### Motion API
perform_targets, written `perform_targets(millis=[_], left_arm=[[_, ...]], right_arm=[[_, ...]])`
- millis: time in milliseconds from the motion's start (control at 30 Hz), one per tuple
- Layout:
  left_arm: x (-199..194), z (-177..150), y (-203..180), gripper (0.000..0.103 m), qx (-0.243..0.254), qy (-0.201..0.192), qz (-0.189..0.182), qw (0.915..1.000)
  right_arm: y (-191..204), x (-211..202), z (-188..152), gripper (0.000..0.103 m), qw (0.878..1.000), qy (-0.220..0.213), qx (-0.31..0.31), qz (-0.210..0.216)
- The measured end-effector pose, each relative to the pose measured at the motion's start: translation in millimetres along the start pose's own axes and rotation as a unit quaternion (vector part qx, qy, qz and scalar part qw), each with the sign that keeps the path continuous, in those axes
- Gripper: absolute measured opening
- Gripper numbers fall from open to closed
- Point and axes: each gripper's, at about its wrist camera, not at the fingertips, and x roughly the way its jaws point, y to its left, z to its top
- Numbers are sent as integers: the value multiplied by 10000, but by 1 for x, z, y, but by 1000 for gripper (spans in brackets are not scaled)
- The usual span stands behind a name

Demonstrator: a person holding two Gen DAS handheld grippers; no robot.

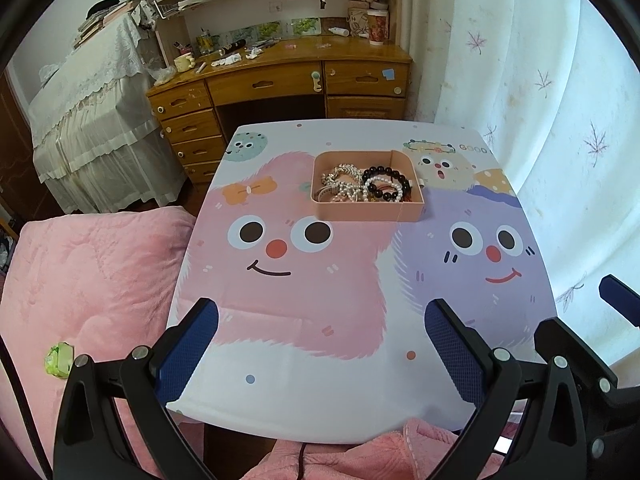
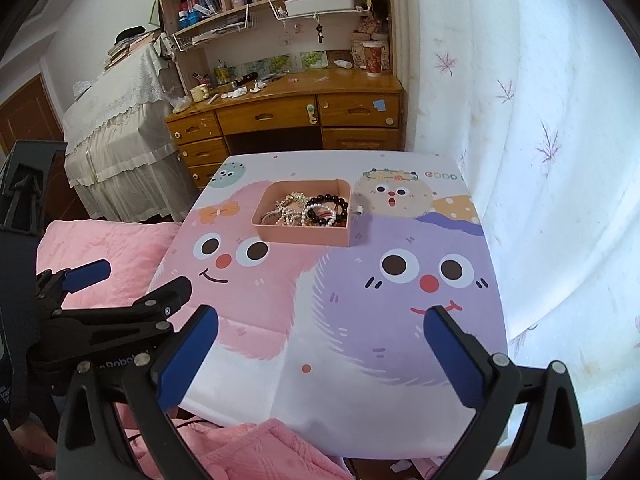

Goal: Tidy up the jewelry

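My left gripper (image 1: 322, 344) and right gripper (image 2: 320, 350) both hang with fingers released, grasping nothing; the pink tray (image 1: 366, 212) of tangled jewelry (image 1: 366, 186) sits well ahead on the surface (image 1: 320, 380), dead ahead of my left fingers, ahead-left of my right; left looks better aligned; only the right view shows the tray's small side tab (image 2: 359, 210) clearly.
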Motion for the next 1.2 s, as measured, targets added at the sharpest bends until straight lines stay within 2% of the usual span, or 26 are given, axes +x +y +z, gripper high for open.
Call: perform_targets(millis=[400,1200], left_arm=[[-4,-12,-9,102,61,72,-5,10000],[-9,-16,-15,102,153,43,43,9999]], right_arm=[[-13,0,-13,103,9997,171,133,69],[-22,-2,-16,103,9995,188,236,63]])
